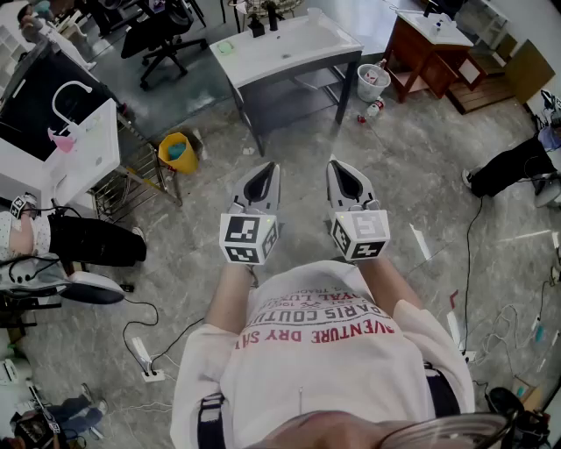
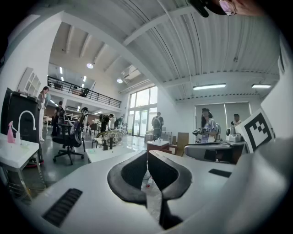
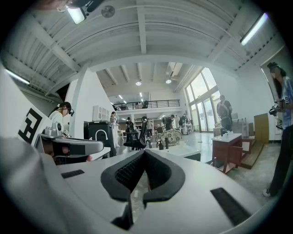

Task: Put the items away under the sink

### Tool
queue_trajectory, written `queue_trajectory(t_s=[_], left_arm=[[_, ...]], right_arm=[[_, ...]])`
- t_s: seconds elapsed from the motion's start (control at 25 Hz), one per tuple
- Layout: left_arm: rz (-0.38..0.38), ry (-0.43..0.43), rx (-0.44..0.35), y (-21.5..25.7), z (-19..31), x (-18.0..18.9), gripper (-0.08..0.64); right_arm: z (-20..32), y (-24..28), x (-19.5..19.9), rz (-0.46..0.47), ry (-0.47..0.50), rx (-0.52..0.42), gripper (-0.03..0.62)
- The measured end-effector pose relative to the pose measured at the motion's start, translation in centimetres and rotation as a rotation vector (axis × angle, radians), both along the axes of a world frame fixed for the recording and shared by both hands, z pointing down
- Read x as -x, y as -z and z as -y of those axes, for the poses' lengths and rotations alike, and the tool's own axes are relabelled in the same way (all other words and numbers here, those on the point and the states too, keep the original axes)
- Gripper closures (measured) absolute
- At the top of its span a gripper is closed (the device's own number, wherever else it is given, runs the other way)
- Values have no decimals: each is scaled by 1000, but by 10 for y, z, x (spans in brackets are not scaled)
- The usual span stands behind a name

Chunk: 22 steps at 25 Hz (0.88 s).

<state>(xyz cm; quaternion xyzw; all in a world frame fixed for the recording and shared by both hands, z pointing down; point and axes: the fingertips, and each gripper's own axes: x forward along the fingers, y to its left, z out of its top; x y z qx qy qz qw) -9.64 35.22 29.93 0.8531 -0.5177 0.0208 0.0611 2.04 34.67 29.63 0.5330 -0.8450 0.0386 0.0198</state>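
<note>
Distance is the first problem: both tongs sit level in front of the person's chest, well apart from anything to be stored. At the far left, a small white washstand [image 1: 83, 153] and a yellow bucket [image 1: 178, 151] stand off to the side and look like no part of this job. The left tongs [image 1: 265, 165] are closed on nothing; their own view shows the pads meeting at the tips with only floor beyond. Straight ahead stands the white sink desk [image 1: 289, 48], with dark bottles [image 1: 256, 24] on its far rim and open space between its grey legs. The right tongs [image 1: 340, 162] are also closed and empty. Further right, just beside the desk's right legs, a white bucket [image 1: 372, 82] stands on the floor, and a small bottle [image 1: 373, 109] with red on it lies near it. These are probably the items to go under.

To do this well, I would walk up until the bucket is within easy reach and crouch. The right tongs should open before arriving, not on contact. The bucket's rim looks the surest hold. The bottle, lying on its side, may roll if nudged, so close squarely across its body. Slide each thing in low, clear of the legs.
</note>
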Motion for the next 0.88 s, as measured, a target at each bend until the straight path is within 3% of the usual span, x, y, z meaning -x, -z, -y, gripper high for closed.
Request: queue_trajectory(t_s=[0.44, 0.88], left_arm=[[-14, -8, 3, 0, 12, 3, 532], [-29, 3, 63, -24, 45, 6, 532]], right_arm=[[11, -3, 7, -18, 5, 11, 568], [46, -27, 7, -24, 8, 71, 568]])
